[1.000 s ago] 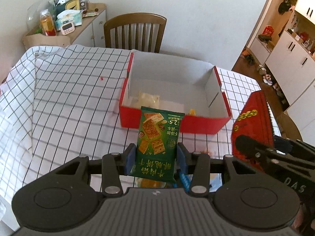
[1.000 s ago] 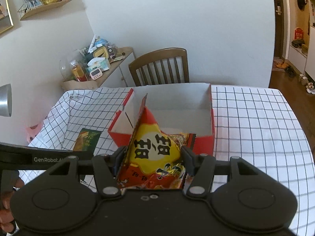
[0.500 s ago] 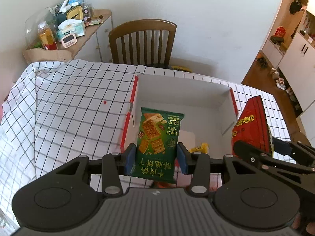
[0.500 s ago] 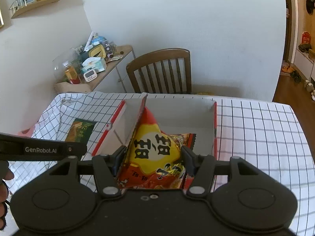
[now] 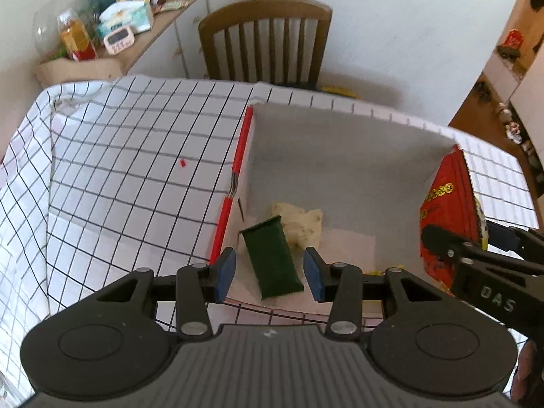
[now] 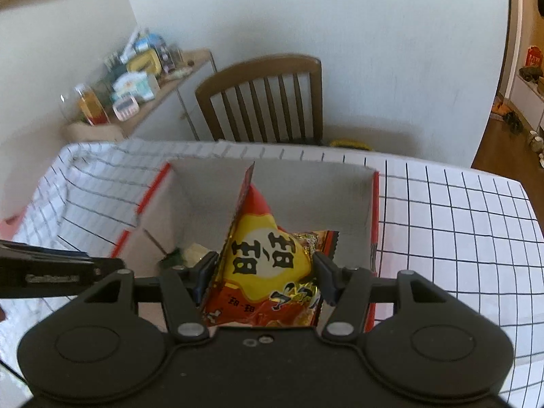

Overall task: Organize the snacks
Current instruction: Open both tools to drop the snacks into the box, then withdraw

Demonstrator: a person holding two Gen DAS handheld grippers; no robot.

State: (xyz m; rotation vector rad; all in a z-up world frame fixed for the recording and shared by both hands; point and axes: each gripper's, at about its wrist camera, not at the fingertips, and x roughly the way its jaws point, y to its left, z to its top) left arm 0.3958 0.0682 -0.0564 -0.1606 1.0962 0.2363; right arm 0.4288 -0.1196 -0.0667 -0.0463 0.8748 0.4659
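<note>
The red box (image 5: 242, 156) with grey inner walls stands on the checked tablecloth. A green cracker packet (image 5: 272, 258) lies tilted in its near left corner, partly on a cream packet (image 5: 301, 221). My left gripper (image 5: 270, 273) hovers above it, open, with both blue pads clear of the packet. My right gripper (image 6: 265, 272) is shut on a red and yellow snack bag (image 6: 268, 258) over the red box (image 6: 374, 224). The same bag (image 5: 448, 204) shows at the right in the left wrist view. The green packet (image 6: 173, 256) is just visible down in the box.
A red and gold packet (image 6: 321, 238) lies in the box behind the held bag. A wooden chair (image 5: 265, 37) stands at the table's far side. A side cabinet (image 5: 115, 37) crowded with bottles and a clock is at the far left. A small red speck (image 5: 183, 163) lies on the cloth.
Both grippers have moved forward and down over the box. The green packet has left the left gripper's pads and now lies inside the box. The right gripper still holds its bag.
</note>
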